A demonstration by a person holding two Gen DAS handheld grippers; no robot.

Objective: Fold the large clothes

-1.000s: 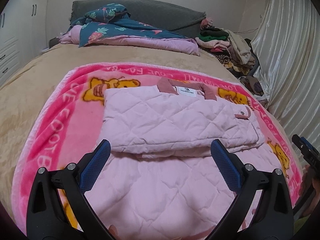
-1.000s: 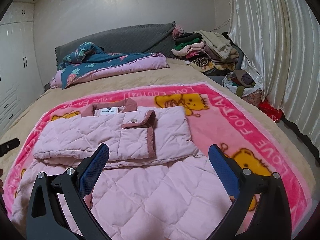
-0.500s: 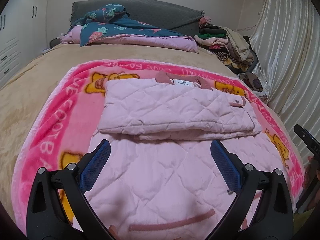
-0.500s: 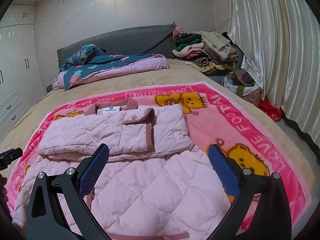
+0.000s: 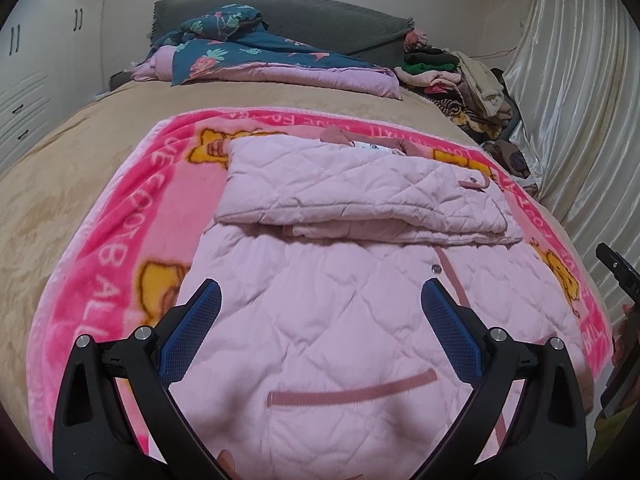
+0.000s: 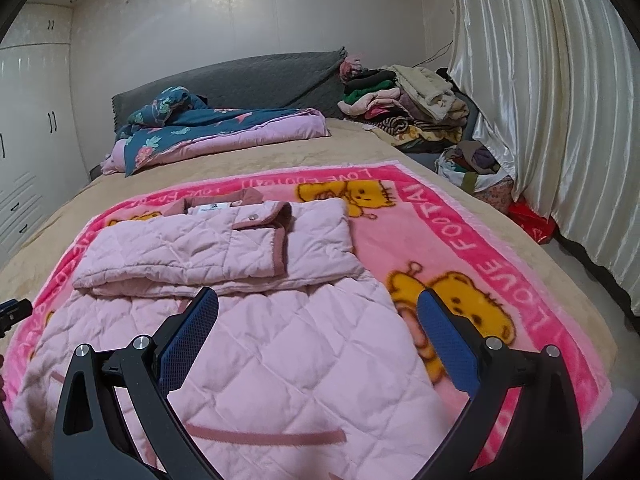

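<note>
A pale pink quilted jacket [image 5: 320,312] [image 6: 256,344] lies flat on a bright pink cartoon blanket [image 5: 120,248] [image 6: 472,240] on the bed. Its sleeves [image 5: 352,192] [image 6: 208,248] are folded across the chest near the dusty-pink collar [image 6: 224,202]. A dusty-pink pocket band [image 5: 352,392] shows on the lower body. My left gripper [image 5: 320,300] hovers open above the lower body, nothing between its blue pads. My right gripper [image 6: 318,300] is open too, over the jacket's right lower side. The right gripper's tip [image 5: 618,270] shows at the left wrist view's right edge.
A folded floral quilt [image 5: 256,56] [image 6: 216,128] lies by the grey headboard [image 6: 248,76]. A heap of clothes [image 6: 408,108] sits at the bed's far right corner, with bags [image 6: 480,176] on the floor beside a shiny curtain [image 6: 560,120]. White wardrobes [image 6: 28,140] stand at left.
Both grippers have drawn back toward the jacket's hem, staying open. More of the lower body and the pocket band has come into view.
</note>
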